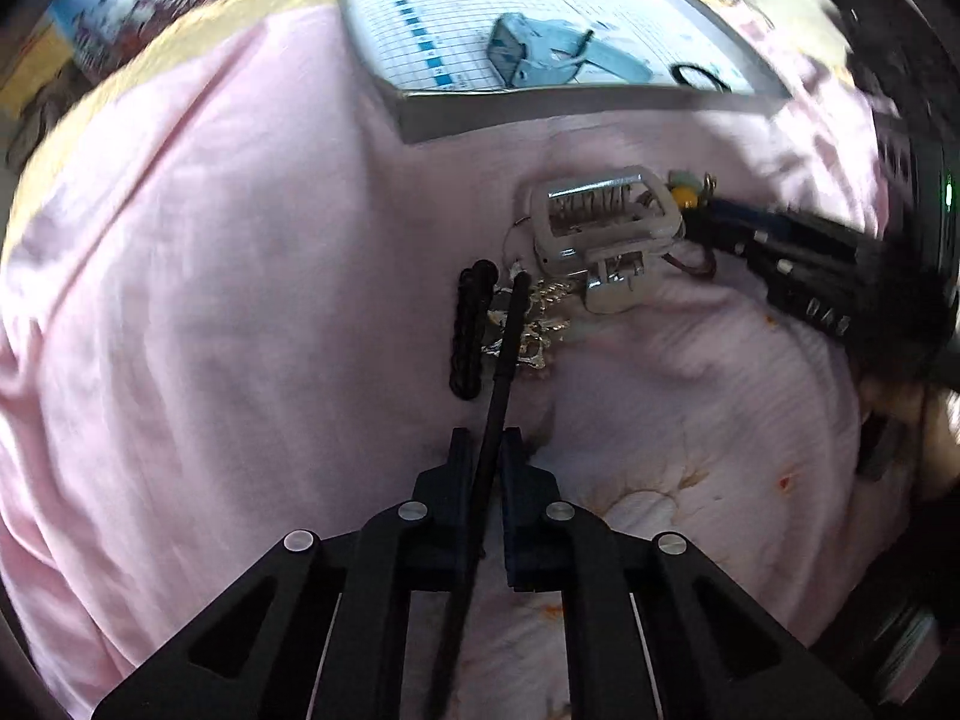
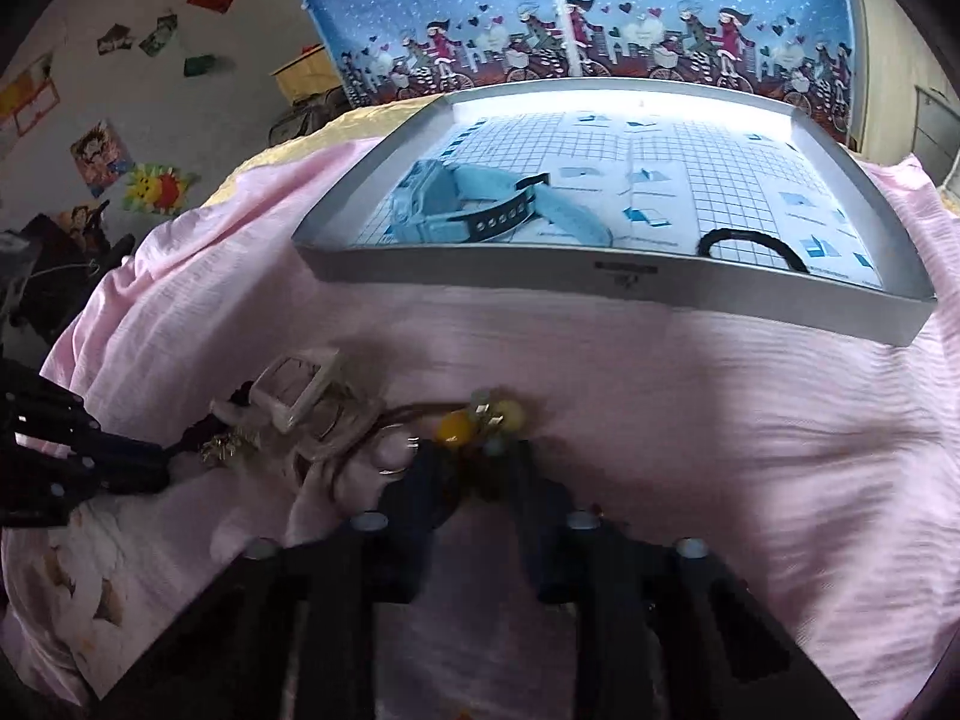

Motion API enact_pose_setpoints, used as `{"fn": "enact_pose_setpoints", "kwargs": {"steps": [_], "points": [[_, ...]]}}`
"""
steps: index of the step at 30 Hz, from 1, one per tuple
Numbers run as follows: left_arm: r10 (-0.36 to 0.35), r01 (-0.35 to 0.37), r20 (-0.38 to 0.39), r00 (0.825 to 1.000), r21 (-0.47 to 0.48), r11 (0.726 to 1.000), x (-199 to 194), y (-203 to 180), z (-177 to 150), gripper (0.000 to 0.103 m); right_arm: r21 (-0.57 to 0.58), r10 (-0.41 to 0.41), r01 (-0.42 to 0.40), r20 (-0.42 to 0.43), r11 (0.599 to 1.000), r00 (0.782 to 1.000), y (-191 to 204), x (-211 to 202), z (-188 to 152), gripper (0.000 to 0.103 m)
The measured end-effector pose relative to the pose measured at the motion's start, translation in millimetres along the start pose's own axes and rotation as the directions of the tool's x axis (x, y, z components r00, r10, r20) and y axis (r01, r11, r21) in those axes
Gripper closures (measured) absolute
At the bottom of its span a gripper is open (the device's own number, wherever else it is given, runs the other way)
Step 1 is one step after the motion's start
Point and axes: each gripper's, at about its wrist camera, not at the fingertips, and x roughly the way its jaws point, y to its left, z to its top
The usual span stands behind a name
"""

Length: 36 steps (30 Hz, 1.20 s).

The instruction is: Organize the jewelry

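One ribbed black hairband (image 1: 467, 333), pink crinkled bedspread (image 1: 240, 240)

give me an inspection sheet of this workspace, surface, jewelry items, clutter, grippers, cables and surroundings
Surface: pink blanket, wrinkled, over a bed; floral fabric near the camera.
Job's things: grey tray with grid-printed liner holds a light blue watch and a black loop. On the blanket, a tangled pile: silver watch, gold chain piece, black band, yellow-beaded piece.
Clutter: nothing seen beyond the pile.
Grippers: left hand-held gripper shut on a thin black strap; right hand-held gripper at the yellow beads, grip blurred.
Cables: nothing seen.
Surroundings: blue cartoon curtain, stickers on the wall.
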Motion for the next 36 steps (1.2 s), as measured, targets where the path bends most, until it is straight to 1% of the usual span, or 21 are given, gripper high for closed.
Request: {"fn": "enact_pose_setpoints", "kwargs": {"steps": [1,2,3,5,8,10,11,14,17,21,24,26,29,31,33,36], "points": [[-0.022,0.022,0.004,1.0,-0.025,0.999,-3,0,0,0.1,-0.006,-0.002,0.002,0.007,1.0,1.0,1,-2,-1,0.082],[-0.048,0.048,0.012,0.999,-0.066,0.997,-5,3,-2,0.1,-0.011,0.001,0.0,0.017,1.0,1.0,2,-5,-1,0.089],[-0.064,0.065,0.018,0.998,-0.097,0.993,-8,6,-4,0.1,-0.014,0.011,-0.01,0.029,1.0,1.0,2,-8,-1,0.099],[-0.094,0.1,0.051,0.994,-0.144,0.984,-15,9,-9,0.1,-0.012,0.016,-0.015,0.041,1.0,0.999,3,-12,0,0.098],[-0.089,0.102,0.086,0.992,-0.164,0.981,-30,-7,-18,0.1,-0.003,0.029,-0.029,0.07,1.0,0.997,2,-21,-1,0.098],[-0.1,0.118,0.111,0.989,-0.169,0.979,-40,-13,-26,0.1,0.005,0.037,-0.037,0.089,0.999,0.995,2,-27,0,0.098],[-0.117,0.14,0.138,0.983,-0.166,0.976,-47,-16,-29,0.1,0.008,0.04,-0.041,0.093,0.999,0.995,2,-29,0,0.098],[-0.131,0.162,0.191,0.973,-0.157,0.974,-68,-31,-39,0.1,0.028,0.054,-0.058,0.118,0.998,0.992,-1,-41,-1,0.098],[-0.124,0.162,0.228,0.966,-0.157,0.974,-76,-43,-36,0.1,0.043,0.06,-0.066,0.146,0.997,0.988,-6,-53,1,0.098],[-0.114,0.171,0.298,0.948,-0.174,0.97,-83,-57,-25,0.1,0.072,0.066,-0.081,0.191,0.994,0.979,-16,-71,3,0.098],[-0.098,0.178,0.363,0.927,-0.195,0.964,-88,-59,-15,0.1,0.091,0.05,-0.073,0.233,0.993,0.971,-24,-84,6,0.098],[-0.072,0.177,0.428,0.901,-0.21,0.961,-93,-61,-4,0.1,0.103,0.039,-0.069,0.262,0.992,0.964,-29,-91,8,0.098],[-0.034,0.153,0.509,0.86,-0.194,0.969,-98,-68,20,0.1,0.116,0.015,-0.053,0.306,0.992,0.952,-42,-102,15,0.098],[-0.023,0.151,0.536,0.844,-0.196,0.969,-95,-73,39,0.1,0.116,-0.004,-0.037,0.337,0.993,0.942,-54,-109,24,0.098],[-0.018,0.164,0.567,0.824,-0.209,0.964,-90,-78,60,0.1,0.1,-0.016,-0.022,0.357,0.995,0.934,-65,-111,36,0.098],[-0.002,0.166,0.604,0.797,-0.216,0.962,-75,-85,93,0.1,0.082,-0.06,0.031,0.383,0.996,0.922,-83,-104,48,0.099]]}}
